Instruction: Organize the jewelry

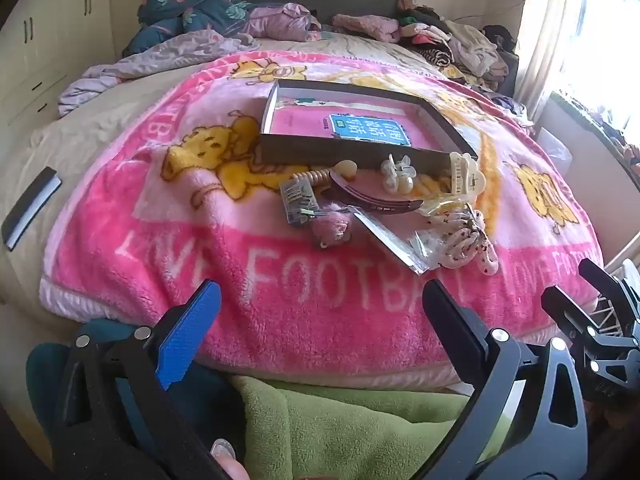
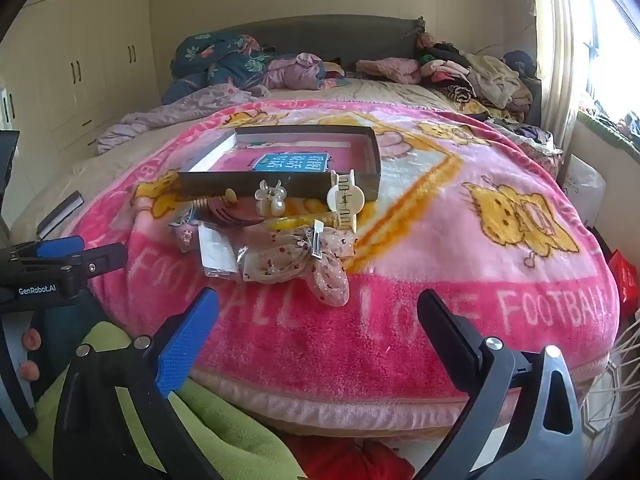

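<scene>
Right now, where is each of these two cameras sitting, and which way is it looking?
Left wrist: rides the left gripper, looking down over the pink blanket at the shallow box and hair clips; its open fingers, a fingertip and the right gripper show.
Right wrist: rides the right gripper, facing the same way from further right; its open fingers and the left gripper show.
Shared: blanket, box, cream claw clip, dotted bow, bed's headboard.

A pink fleece blanket printed with yellow bears covers the near end of the bed. Crumpled clothes and a dark floral quilt pile against the grey headboard. Cream wardrobe doors line the left wall.
</scene>
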